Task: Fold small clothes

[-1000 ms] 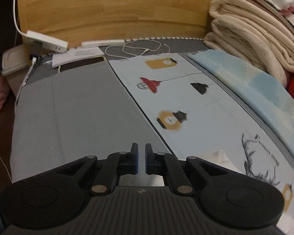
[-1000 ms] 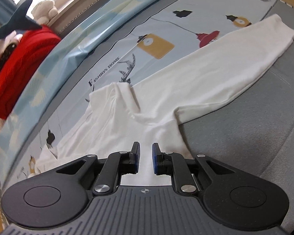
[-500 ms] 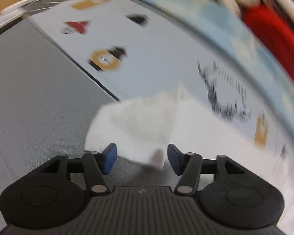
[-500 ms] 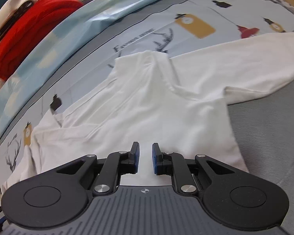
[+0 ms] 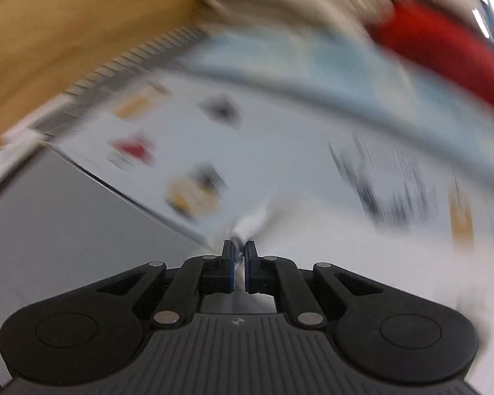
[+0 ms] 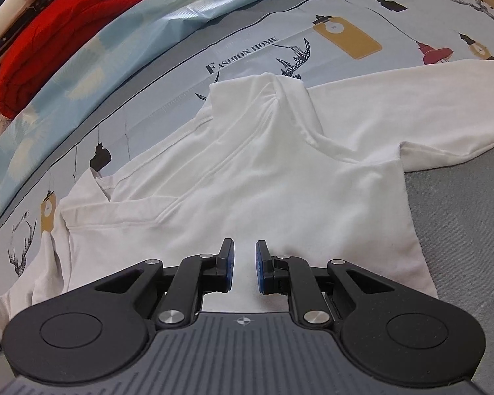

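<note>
My left claw (image 5: 239, 256) is clenched on a pinch of white cloth, a bunched tip of the white shirt (image 6: 247, 177) sticking up between the blue pads. That view is smeared with blur, so I can't say which part of the shirt I've got there. Past the pinch I make out the pale printed sheet (image 5: 280, 138), a grey stretch of bed to the left, a wooden headboard (image 5: 66, 33) up top, and a red blur at the upper right.

My right claw (image 6: 244, 256) hangs over the lower body of the shirt, pointing steeply down. Its pads stand a narrow gap apart with bare white fabric showing between them; nothing is pinched there, and I can't tell whether the tips touch the cloth.

The shirt lies spread flat on the bed, high collar (image 6: 263, 98) pointing away from me onto the printed sheet (image 6: 345, 19), right beside the "Fashion Home" lettering and the deer drawing. One long sleeve (image 6: 428, 98) runs out to the right across the lamp prints. The other sleeve on the left is folded and rumpled near the sheet's edge. The shirt's right hem edge sits on the grey bedcover (image 6: 461, 214).

Far upper left, a folded red garment (image 6: 59, 33) sits in a stack beside the light blue pillow strip (image 6: 98, 52), well apart from the shirt.
</note>
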Demonstrator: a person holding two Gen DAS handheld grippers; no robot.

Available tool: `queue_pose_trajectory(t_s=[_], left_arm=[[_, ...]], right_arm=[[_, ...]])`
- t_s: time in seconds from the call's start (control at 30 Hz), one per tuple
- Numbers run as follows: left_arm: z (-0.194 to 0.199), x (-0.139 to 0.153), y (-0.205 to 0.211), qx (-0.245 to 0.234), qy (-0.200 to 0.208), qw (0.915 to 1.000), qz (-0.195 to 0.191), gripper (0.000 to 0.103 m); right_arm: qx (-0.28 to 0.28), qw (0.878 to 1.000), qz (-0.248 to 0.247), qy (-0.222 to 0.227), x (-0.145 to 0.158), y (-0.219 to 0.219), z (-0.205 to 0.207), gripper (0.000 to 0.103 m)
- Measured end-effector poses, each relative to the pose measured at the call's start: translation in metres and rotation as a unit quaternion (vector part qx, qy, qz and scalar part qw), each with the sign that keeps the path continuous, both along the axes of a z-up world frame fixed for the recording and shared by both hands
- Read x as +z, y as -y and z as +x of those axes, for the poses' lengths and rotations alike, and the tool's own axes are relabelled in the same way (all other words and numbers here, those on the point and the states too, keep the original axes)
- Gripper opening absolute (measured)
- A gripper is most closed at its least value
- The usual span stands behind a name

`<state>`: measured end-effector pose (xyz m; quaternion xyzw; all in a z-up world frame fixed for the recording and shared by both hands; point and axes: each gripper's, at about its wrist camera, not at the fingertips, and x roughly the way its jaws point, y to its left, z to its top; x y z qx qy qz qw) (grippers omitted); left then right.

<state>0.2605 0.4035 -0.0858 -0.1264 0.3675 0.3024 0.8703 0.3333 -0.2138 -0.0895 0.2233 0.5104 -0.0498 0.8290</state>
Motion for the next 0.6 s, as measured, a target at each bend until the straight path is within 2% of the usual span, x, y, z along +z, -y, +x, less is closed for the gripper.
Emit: queue_pose_trajectory(t_s=[0.07, 0.13, 0.17, 0.23, 0.27, 0.33, 0.37, 0.43, 0.5, 0.6], left_arm=[[-0.018, 0.012, -0.028, 0.090, 0.042, 0.9947, 0.027, 0.009], [-0.031, 0.014, -0.046, 0.158, 0.043, 0.9853, 0.049, 0.013], [-0.037, 0.014, -0.049, 0.170, 0.048, 0.9830, 0.050, 0.013], [-0.035, 0.012, -0.042, 0.144, 0.051, 0.9877, 0.034, 0.015], [-0.031, 0.009, -0.036, 0.119, 0.049, 0.9915, 0.022, 0.018], [-0.020, -0.003, -0.028, 0.068, 0.044, 0.9961, -0.033, 0.038], [-0.019, -0.012, -0.028, 0.070, 0.038, 0.9949, -0.063, 0.039], [-0.020, -0.031, -0.036, 0.108, 0.021, 0.9861, -0.125, 0.040], [-0.026, -0.050, -0.050, 0.137, 0.023, 0.9741, -0.179, 0.040], [-0.029, -0.069, -0.067, 0.161, 0.031, 0.9659, -0.200, 0.040]], right_arm=[[0.002, 1.000, -0.002, 0.000, -0.001, -0.002, 0.001, 0.015], [0.004, 1.000, -0.003, 0.000, -0.001, -0.003, 0.001, 0.015], [0.005, 1.000, -0.004, 0.000, -0.002, -0.004, 0.001, 0.015], [0.008, 1.000, -0.007, 0.000, -0.003, -0.005, 0.001, 0.015], [0.009, 1.000, -0.007, -0.001, -0.003, -0.006, 0.001, 0.015], [0.008, 1.000, -0.008, -0.002, -0.004, -0.007, 0.001, 0.015], [0.008, 1.000, -0.008, -0.001, -0.004, -0.007, 0.001, 0.015], [0.011, 1.000, -0.005, -0.001, -0.004, -0.008, 0.001, 0.015], [0.015, 1.000, -0.002, -0.002, -0.004, -0.009, 0.001, 0.015], [0.020, 1.000, 0.000, -0.004, -0.004, -0.010, 0.001, 0.015]])
